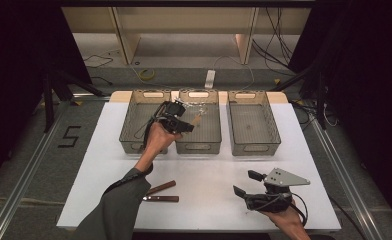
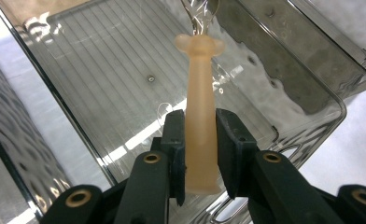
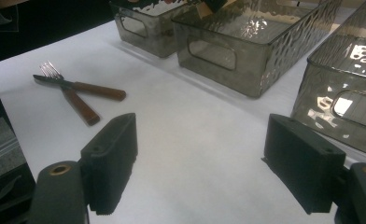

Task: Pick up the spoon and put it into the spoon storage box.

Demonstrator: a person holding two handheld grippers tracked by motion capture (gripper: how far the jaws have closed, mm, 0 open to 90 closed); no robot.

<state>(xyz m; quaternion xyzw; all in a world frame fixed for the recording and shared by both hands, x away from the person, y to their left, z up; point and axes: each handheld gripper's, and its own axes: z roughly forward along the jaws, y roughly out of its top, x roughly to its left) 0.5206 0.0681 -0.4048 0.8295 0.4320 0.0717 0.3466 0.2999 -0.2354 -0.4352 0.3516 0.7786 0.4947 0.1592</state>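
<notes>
My left gripper [image 1: 180, 121] is shut on the pale peach handle of a utensil [image 2: 200, 98], whose shiny head points away from me. It hangs over the middle smoky-clear bin [image 1: 199, 146], and the ribbed bin floor [image 2: 102, 70] lies below the handle. The pads [image 2: 174, 140] press the handle from both sides. My right gripper [image 1: 242, 182] rests near the front right of the white table, jaws wide open with nothing between them [image 3: 204, 158].
Three smoky bins stand in a row at the back: left [image 1: 141, 142], middle, right [image 1: 251, 147]. A brown-handled fork [image 3: 78, 105] and knife [image 3: 97, 89] lie crossed at the front left [image 1: 161, 192], by my left sleeve. White tabletop [image 1: 209, 175] stretches between the hands.
</notes>
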